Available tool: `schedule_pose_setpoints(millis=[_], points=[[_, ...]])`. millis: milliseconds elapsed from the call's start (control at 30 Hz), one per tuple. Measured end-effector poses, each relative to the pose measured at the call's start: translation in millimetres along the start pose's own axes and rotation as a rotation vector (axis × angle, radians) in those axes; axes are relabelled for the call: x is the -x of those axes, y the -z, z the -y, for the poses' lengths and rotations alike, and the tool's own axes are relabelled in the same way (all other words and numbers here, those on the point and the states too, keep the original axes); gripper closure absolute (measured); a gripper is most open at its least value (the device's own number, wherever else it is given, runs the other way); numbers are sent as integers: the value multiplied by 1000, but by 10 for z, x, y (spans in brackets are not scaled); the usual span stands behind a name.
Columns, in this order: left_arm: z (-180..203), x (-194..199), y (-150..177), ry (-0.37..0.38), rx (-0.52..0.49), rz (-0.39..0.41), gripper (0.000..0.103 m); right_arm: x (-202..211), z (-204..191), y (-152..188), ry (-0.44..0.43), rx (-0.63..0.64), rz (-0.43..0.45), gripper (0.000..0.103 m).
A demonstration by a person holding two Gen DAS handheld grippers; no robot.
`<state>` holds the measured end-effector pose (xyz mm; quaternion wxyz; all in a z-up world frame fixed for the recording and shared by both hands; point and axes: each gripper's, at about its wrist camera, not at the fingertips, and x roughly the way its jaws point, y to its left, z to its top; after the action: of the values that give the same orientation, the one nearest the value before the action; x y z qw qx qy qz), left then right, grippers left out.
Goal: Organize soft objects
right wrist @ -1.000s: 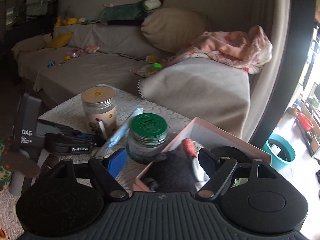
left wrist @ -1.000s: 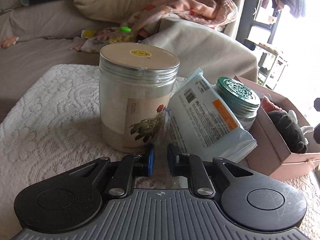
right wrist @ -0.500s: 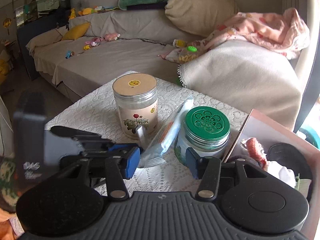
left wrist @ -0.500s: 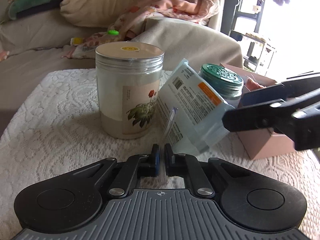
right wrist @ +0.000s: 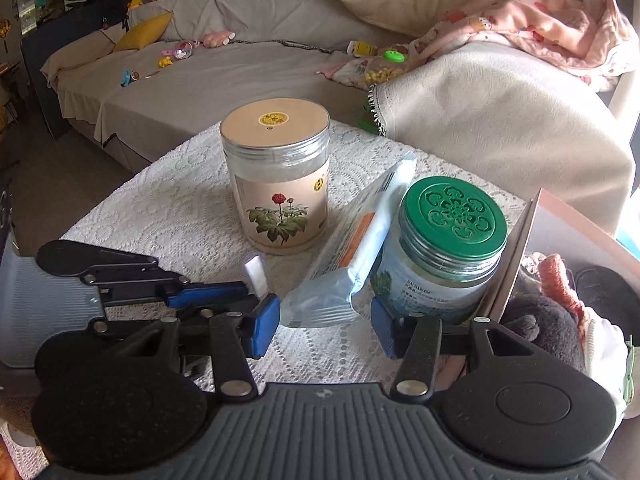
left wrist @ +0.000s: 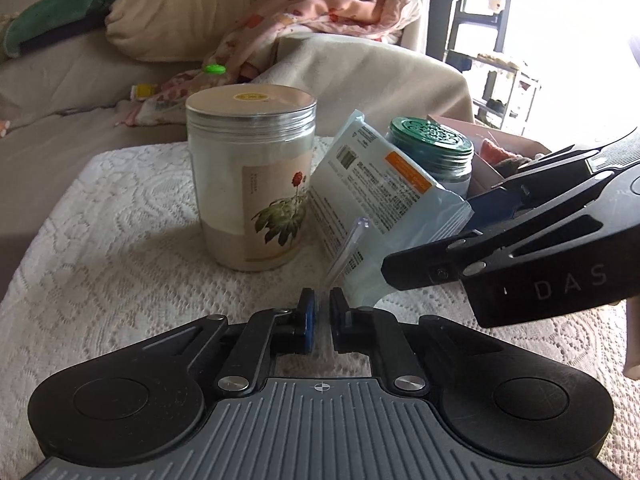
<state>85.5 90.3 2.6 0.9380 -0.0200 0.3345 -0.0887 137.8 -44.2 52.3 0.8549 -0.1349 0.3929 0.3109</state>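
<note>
A pale blue wipes pack (right wrist: 352, 256) leans between a flower-label jar (right wrist: 280, 184) and a green-lidded jar (right wrist: 448, 240) on the lace-covered table (right wrist: 168, 208). My right gripper (right wrist: 325, 330) is open, one finger on each side of the pack's near end, pads not pressing. In the left wrist view it reaches in from the right, as the right gripper (left wrist: 428, 240) around the pack (left wrist: 380, 196). My left gripper (left wrist: 322, 312) pinches a clear plastic strip (left wrist: 348, 248) that stands upright; its jaws are opening. The right wrist view shows the left gripper (right wrist: 250, 294) just left of the pack.
A pink box (right wrist: 532, 216) with a grey plush toy (right wrist: 552, 328) and other soft things stands at the table's right edge, against the green-lidded jar. Behind the table runs a sofa (right wrist: 224, 76) with a pillow, a pink blanket (right wrist: 540, 28) and small toys.
My right gripper has come left and down from over the pink box to the wipes pack, with its jaws narrowed. The left gripper has stayed put, rolling slightly, with the strip still in it.
</note>
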Motion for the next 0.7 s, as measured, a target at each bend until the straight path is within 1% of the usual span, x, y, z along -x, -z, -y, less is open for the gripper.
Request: schedule_pose_setpoints(millis=[133,200,233,333,367,433,500,567,700], points=[[60,-133,-98,-26,-34,-2,89,-1,74,-38,-14,-43,4,52],[59,-167,-118,-24,-38,-6,91,-16,118,-58,-18,-66,7,54],[48,-177,-123,-18,-37,-8,92,-34,135,-67,-20,-75,4,58],[14,-178,-115,2,-42,-2,92,-105,176,-92,-35,-100,-17,63],[-7,-179,-112,14,-39,2,92,-125,178,-95,-43,-105,-22,63],[-55,-180,-107,35,-18,6,92,-171,175,-108,-55,-109,-30,68],[-90,-180,-102,50,-1,9,92,-203,158,-120,-57,-111,-35,71],[-111,-183,-99,59,9,11,92,-209,138,-127,-52,-110,-33,71],[-117,-180,-94,64,10,13,92,-203,135,-159,-54,-109,-35,73]])
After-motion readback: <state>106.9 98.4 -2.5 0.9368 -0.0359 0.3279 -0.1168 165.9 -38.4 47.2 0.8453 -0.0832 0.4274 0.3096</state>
